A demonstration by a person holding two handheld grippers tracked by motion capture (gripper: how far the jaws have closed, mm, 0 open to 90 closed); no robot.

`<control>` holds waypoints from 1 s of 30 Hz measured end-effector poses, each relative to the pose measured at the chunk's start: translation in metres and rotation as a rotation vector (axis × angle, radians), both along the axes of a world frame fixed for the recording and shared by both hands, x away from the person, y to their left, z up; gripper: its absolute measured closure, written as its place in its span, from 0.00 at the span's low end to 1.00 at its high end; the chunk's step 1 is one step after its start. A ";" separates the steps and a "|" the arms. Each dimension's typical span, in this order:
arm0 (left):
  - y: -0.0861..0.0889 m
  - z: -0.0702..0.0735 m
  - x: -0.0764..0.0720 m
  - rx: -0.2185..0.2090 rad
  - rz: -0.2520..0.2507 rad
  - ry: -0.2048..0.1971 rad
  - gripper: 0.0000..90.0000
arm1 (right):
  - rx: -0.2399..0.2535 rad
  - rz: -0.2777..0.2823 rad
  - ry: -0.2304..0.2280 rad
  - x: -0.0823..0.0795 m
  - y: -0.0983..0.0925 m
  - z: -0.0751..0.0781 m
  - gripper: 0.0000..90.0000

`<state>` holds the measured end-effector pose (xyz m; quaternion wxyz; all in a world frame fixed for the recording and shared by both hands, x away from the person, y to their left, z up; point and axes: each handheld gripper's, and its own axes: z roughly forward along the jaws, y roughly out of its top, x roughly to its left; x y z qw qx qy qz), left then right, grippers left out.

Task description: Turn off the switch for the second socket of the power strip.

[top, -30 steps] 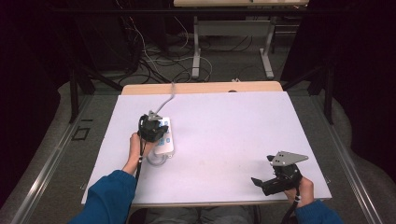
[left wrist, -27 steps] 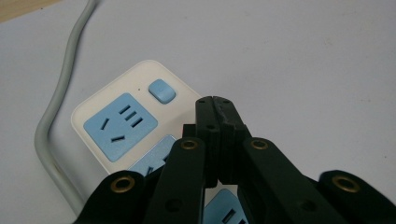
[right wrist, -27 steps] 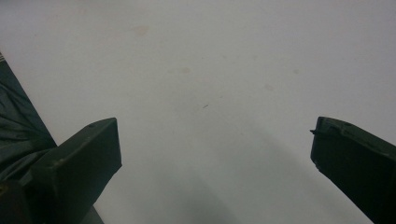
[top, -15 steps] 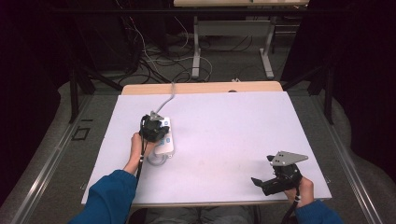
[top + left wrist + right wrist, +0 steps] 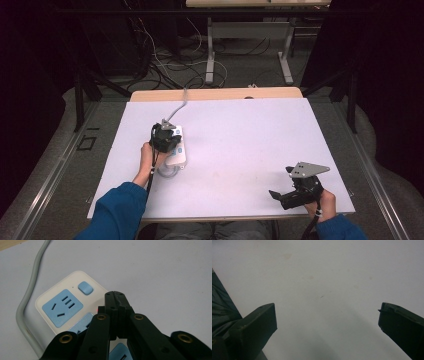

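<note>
White plastic, one power strip (image 5: 65, 307) with one blue switch (image 5: 85, 287); left gripper (image 5: 115, 296) jaws closed above it, right gripper (image 5: 327, 315) jaws wide apart, empty

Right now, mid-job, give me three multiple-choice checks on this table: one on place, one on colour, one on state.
1. Where does the power strip lie on the white table?
A. on its left half
B. at its right edge
C. on the floor

2. What colour is the button on the strip?
A. red
B. light blue
C. black

3. How do the jaws of the left tool stand?
A. wide open
B. shut on the cord
C. shut, with nothing between them

Answers:
1. A: the high view shows it left of the middle, under the left tool.
2. B: the left gripper view shows it pale blue, like the sockets.
3. C: the jaws meet over the strip; the right tool is the open one.
</note>
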<state>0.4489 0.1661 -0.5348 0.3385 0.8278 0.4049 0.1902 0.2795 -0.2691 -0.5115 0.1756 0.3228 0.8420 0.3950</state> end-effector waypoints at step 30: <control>0.001 -0.002 -0.002 -0.014 0.006 -0.015 1.00 | 0.000 -0.004 -0.001 0.000 0.000 0.000 0.01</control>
